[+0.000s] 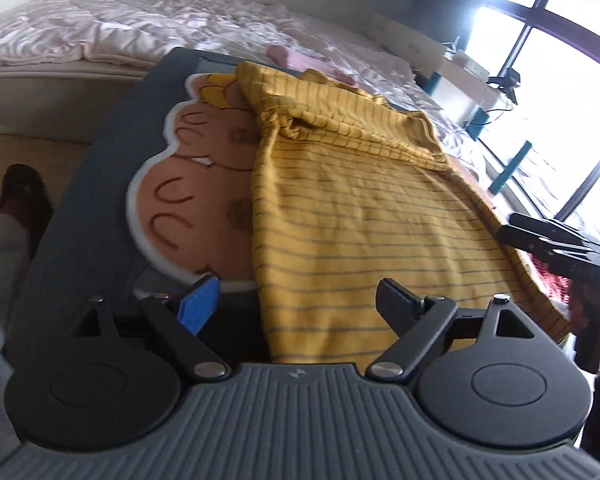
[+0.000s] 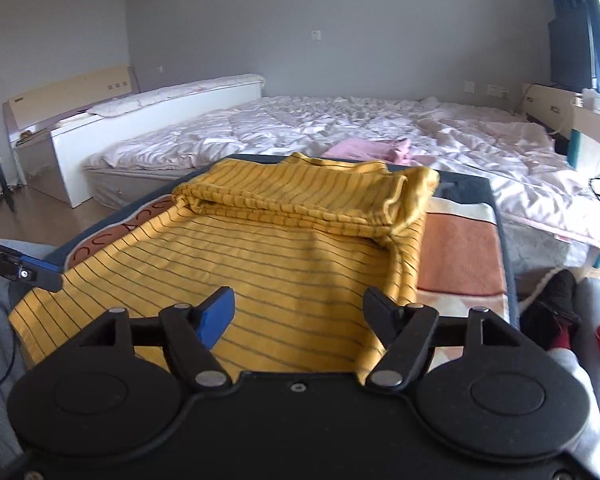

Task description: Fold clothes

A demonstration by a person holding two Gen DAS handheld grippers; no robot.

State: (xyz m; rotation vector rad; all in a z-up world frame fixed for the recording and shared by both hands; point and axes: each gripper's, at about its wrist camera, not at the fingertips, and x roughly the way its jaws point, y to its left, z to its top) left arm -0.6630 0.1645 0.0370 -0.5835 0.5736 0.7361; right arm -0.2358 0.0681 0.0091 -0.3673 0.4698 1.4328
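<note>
On the dark board at the foot of the bed (image 2: 340,128), a yellow striped garment (image 2: 260,264) lies spread over a patterned mat (image 1: 188,184), its far end bunched into a loose roll (image 2: 312,196) and its near hem hanging toward the person. The left gripper (image 1: 300,300) hovers low over the near left hem, jaws spread wide with nothing between them; the right gripper (image 2: 298,312) hovers over the near right hem, likewise released. The body of the garment lies mostly flat, so the scene fits either a fold partly made or a fold being reset. Judged from this, a clean fold would call for both grippers pinching matching points on the hem, level with a stripe, and lifting together so that the thin, limp cloth does not skew or drag the bunched far end.
</note>
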